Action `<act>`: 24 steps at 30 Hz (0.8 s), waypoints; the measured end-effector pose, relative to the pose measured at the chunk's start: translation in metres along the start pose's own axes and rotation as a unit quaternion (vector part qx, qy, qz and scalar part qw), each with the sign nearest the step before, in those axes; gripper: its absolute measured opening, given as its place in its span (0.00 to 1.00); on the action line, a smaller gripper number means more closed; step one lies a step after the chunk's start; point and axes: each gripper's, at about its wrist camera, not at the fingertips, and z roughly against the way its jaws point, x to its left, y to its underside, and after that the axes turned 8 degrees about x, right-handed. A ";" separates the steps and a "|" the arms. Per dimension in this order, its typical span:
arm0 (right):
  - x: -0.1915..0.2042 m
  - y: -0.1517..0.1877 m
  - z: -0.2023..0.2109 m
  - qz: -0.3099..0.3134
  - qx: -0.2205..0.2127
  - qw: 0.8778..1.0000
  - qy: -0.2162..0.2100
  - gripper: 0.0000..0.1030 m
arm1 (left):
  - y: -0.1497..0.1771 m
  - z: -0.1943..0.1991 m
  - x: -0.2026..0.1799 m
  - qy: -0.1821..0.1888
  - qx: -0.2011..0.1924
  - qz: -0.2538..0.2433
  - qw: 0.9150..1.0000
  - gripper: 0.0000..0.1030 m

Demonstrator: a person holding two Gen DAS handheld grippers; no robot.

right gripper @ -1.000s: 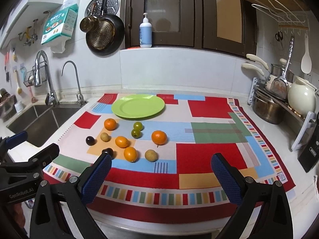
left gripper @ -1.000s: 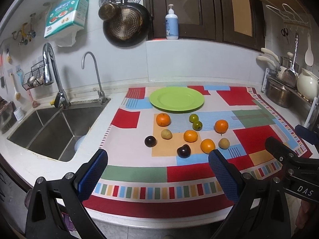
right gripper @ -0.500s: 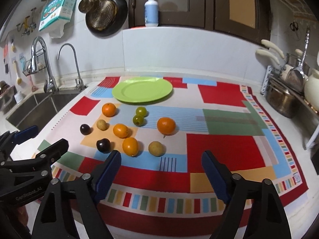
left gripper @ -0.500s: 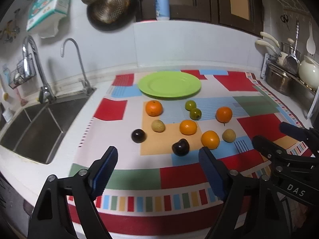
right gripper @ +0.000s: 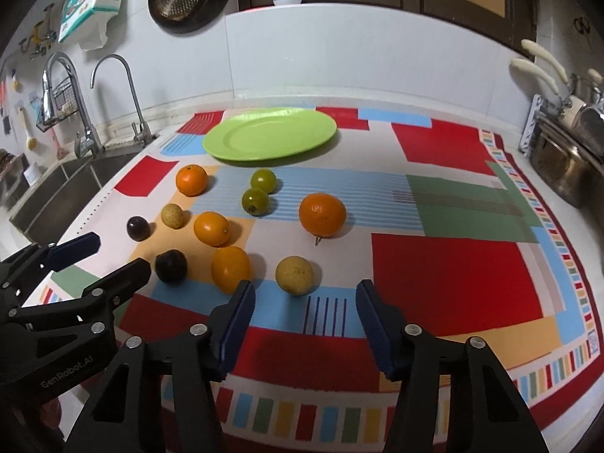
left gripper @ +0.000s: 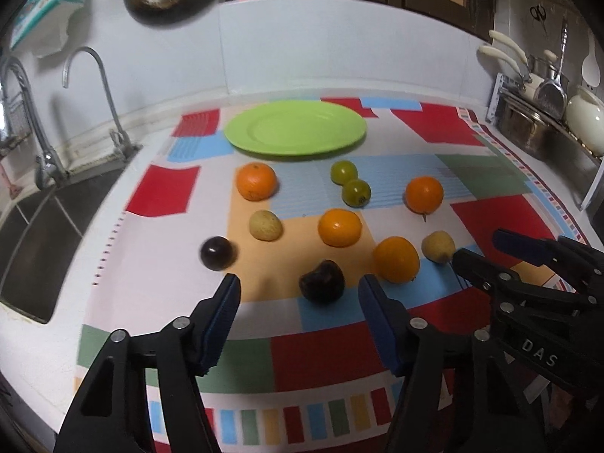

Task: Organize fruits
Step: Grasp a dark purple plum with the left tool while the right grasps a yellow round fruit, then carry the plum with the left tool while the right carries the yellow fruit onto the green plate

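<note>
Several fruits lie on a colourful patchwork mat (left gripper: 487,211) (right gripper: 449,271) in front of a bare green plate (left gripper: 294,128) (right gripper: 270,137). My left gripper (left gripper: 300,290) hovers just short of a dark plum (left gripper: 322,280) (right gripper: 171,265); its jaws are closing and the plum lies just beyond their tips. My right gripper (right gripper: 304,294) hangs just short of a yellow-brown round fruit (right gripper: 294,275) (left gripper: 438,246), jaws closing with the fruit just beyond their tips. An orange (left gripper: 396,259) (right gripper: 231,268) lies between those two fruits. Each gripper shows at the edge of the other's view.
More oranges (left gripper: 256,181) (right gripper: 322,214), two green fruits (left gripper: 356,192) (right gripper: 255,201), another dark plum (left gripper: 216,253) and a pale fruit (left gripper: 265,225) lie farther back. A sink (left gripper: 34,249) with taps is left. A pot and utensil rack (left gripper: 528,132) stand right.
Both grippers have moved forward and down toward the fruits, and their jaws have narrowed from wide open. The fruits and plate have not moved.
</note>
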 end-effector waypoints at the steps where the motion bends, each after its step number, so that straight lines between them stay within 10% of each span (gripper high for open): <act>1: 0.000 -0.002 -0.003 0.000 0.003 1.000 -0.002 0.51 | 0.000 -0.003 -0.001 0.003 0.004 -0.001 1.000 0.59; 24: -0.003 -0.013 -0.039 0.009 0.037 0.999 -0.038 0.31 | -0.009 -0.034 -0.003 0.039 0.047 -0.004 0.998 0.31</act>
